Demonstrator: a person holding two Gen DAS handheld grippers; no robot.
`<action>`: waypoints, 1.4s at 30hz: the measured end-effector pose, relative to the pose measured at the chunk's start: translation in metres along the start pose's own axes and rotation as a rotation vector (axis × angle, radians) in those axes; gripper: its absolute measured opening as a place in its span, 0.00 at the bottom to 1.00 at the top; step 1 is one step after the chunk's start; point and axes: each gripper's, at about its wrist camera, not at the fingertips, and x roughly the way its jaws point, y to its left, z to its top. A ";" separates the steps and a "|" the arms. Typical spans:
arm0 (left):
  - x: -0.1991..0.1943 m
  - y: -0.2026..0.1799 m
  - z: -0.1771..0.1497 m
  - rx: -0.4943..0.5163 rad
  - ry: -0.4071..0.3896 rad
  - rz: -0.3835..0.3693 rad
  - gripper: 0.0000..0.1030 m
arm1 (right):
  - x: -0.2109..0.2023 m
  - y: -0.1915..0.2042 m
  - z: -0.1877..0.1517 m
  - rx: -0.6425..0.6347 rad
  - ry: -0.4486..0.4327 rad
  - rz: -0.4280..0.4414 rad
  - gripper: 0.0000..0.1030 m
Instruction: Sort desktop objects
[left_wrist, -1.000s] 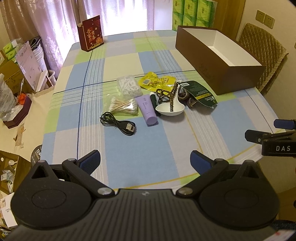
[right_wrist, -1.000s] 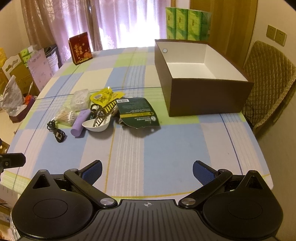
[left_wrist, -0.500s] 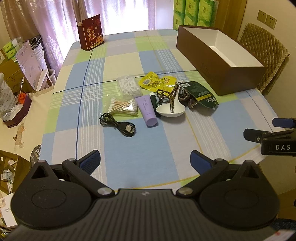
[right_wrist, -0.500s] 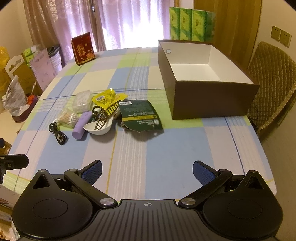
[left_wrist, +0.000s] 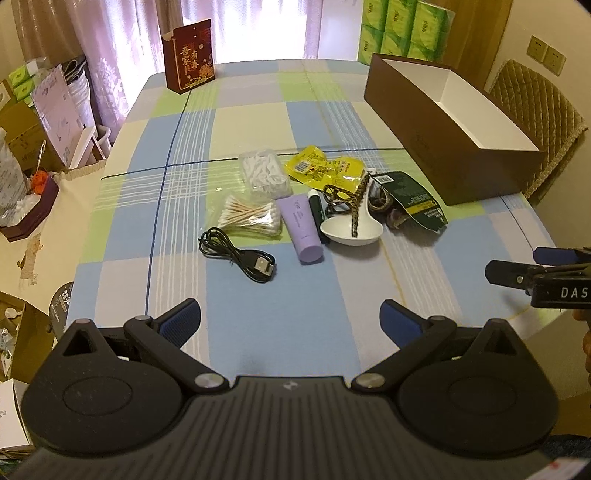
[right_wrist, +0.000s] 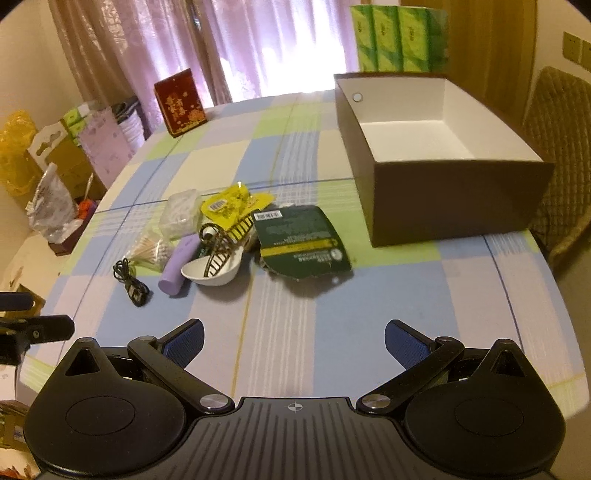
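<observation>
A cluster of small objects lies mid-table: a black USB cable (left_wrist: 236, 254), a cotton swab pack (left_wrist: 249, 219), a clear bag of white swabs (left_wrist: 263, 173), a purple tube (left_wrist: 301, 229), a white spoon-shaped dish (left_wrist: 351, 230) with a striped hair clip across it, a yellow packet (left_wrist: 321, 170) and a dark green packet (left_wrist: 410, 201). An open brown box (right_wrist: 439, 147) with a white inside stands at the right. My left gripper (left_wrist: 290, 319) and right gripper (right_wrist: 293, 338) are both open and empty, above the table's near edge.
A red gift box (left_wrist: 190, 55) stands at the table's far left end. Green tissue packs (right_wrist: 397, 38) are stacked behind the brown box. A quilted chair (right_wrist: 561, 155) is at the right. Boxes and bags crowd the floor at the left (left_wrist: 33, 147).
Both grippers have moved slightly forward toward the objects; the cluster and box look a little closer. Nothing on the table has moved.
</observation>
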 end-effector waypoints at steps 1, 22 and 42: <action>0.002 0.002 0.002 -0.007 -0.001 -0.001 0.99 | 0.002 -0.001 0.001 -0.006 -0.005 0.008 0.98; 0.065 0.026 0.032 -0.073 0.024 0.070 0.99 | 0.091 -0.042 0.048 -0.097 0.001 0.181 0.98; 0.102 0.034 0.050 -0.132 0.095 0.119 0.99 | 0.161 -0.046 0.072 -0.076 0.080 0.221 0.87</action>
